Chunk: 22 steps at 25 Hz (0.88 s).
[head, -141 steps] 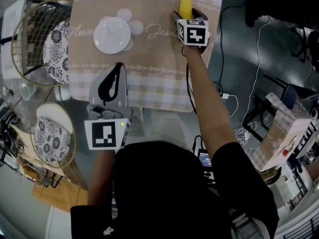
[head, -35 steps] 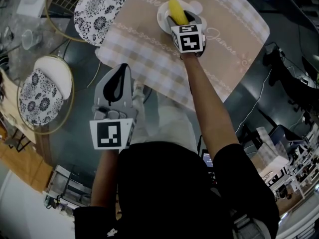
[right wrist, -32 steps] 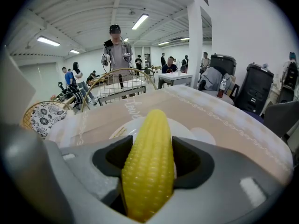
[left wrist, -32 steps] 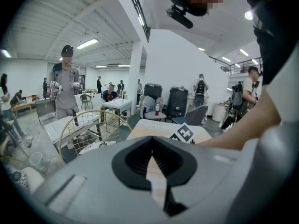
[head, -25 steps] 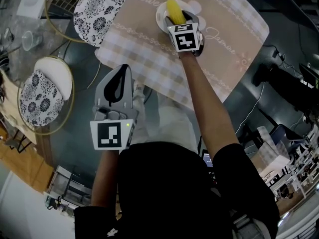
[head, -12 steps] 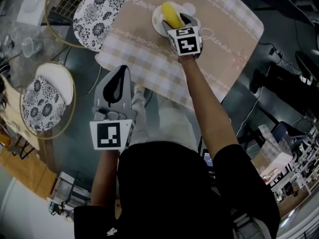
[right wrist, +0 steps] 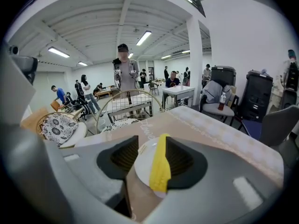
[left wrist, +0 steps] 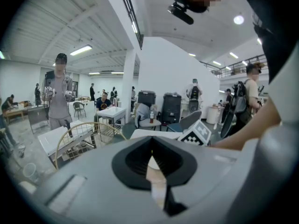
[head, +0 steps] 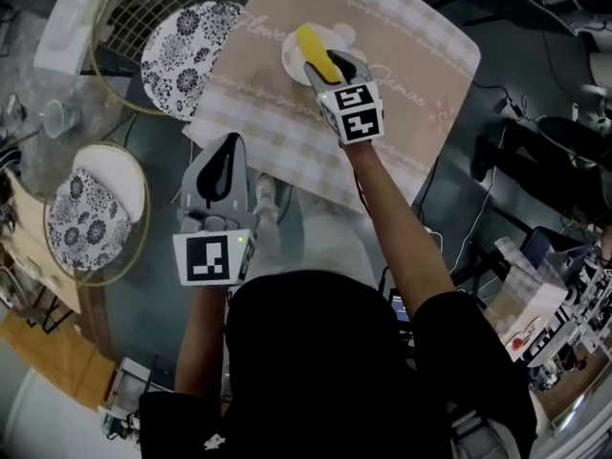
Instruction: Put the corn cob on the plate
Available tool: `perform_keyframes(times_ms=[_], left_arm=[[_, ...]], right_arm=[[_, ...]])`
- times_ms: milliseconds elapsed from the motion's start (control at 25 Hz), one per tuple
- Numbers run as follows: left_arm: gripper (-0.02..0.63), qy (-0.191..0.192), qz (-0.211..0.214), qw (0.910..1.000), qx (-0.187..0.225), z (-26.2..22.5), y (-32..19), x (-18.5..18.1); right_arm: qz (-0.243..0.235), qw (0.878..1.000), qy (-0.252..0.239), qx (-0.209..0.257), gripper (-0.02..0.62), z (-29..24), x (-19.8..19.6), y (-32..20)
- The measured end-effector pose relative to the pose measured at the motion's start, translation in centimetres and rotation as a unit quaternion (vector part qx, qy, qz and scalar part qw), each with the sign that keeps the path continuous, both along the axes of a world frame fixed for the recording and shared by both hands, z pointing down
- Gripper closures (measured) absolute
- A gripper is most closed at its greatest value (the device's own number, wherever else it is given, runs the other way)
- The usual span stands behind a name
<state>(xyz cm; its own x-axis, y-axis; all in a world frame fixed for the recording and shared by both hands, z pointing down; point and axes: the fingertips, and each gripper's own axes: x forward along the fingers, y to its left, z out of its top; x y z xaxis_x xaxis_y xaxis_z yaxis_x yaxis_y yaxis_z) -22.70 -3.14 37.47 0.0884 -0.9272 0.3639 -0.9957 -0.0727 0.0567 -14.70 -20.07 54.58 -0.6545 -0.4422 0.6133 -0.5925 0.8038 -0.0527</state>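
The corn cob (head: 314, 48) lies on the plate (head: 291, 60), on the counter (head: 421, 27) ahead of me. Its near end sits between my right claw's (head: 332, 65) jaws. My left claw (head: 218, 165) hangs beside the counter's near edge, with a chair (head: 182, 46) further left.

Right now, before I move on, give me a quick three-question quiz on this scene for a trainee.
1. True or false: the corn cob lies on the white plate.
2. What is between the jaws of the left gripper? A a cup; B nothing; C a fork.
3. Fill in: the plate sits on a checked ____.
Key: 1 true; 2 B; 3 tablecloth.
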Motion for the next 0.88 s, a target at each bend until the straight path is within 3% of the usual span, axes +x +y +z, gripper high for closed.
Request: perform_keyframes(times_ms=[160,320,720,880], left_arm=[[0.597,0.013,-0.004,0.9998,0.014,-0.9,0.5,-0.7],[0.597,0.008,0.019,0.9994,0.029,-2.1,0.7,-0.5],[0.597,0.006,0.079,0.9956,0.052,-4.0,3.3,1.0],[0.597,0.027,0.074,0.9956,0.052,-4.4,4.8,0.4]], right_arm=[[0.009,0.999,-0.029,0.018,0.489,-3.9,0.5,1.7],[0.023,0.996,-0.062,0.052,0.591,-8.6,0.8,3.2],[0.035,0.989,-0.108,0.096,0.594,-16.2,0.7,8.2],[0.021,0.985,-0.125,0.119,0.594,-19.4,0.2,11.1]])
